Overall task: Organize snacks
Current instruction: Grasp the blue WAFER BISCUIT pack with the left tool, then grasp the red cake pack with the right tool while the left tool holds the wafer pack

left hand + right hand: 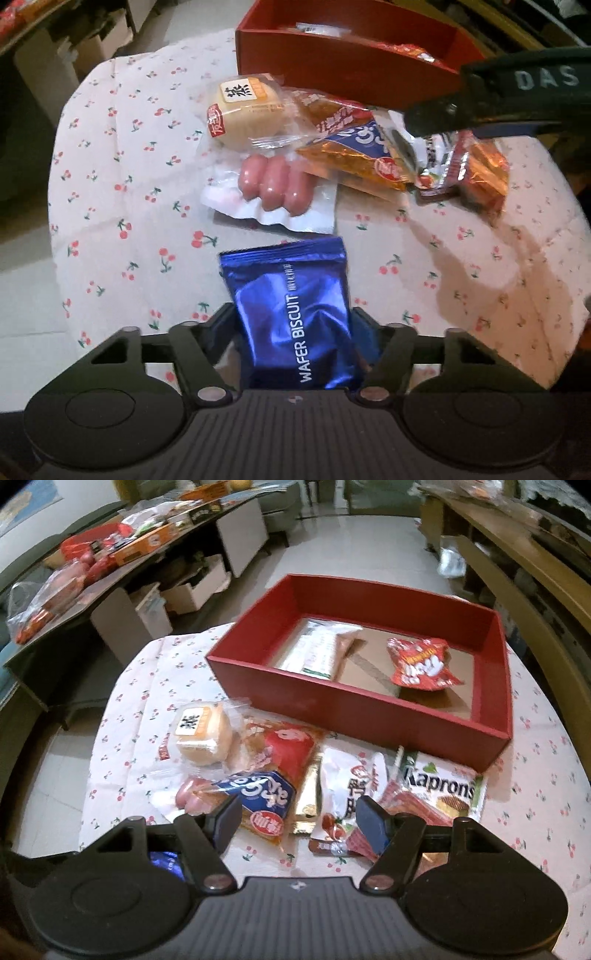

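Observation:
My left gripper (295, 332) is shut on a blue wafer biscuit pack (291, 317) and holds it above the cherry-print tablecloth (122, 177). Beyond it lie a sausage pack (273, 184), a round bun (240, 110) and an orange and blue snack bag (354, 158). My right gripper (297, 819) is open and hovers over the snack pile, above a white and red pack (343, 794). It shows at the upper right in the left wrist view (436, 122). The red box (369, 705) behind the pile holds a white bar (321, 650) and a red bag (421, 661).
A Kaprons pack (439, 786) lies at the right of the pile, close to the box's front wall. A cluttered side table (110, 554) stands at the left, wooden furniture (517, 554) at the right. Tiled floor surrounds the round table.

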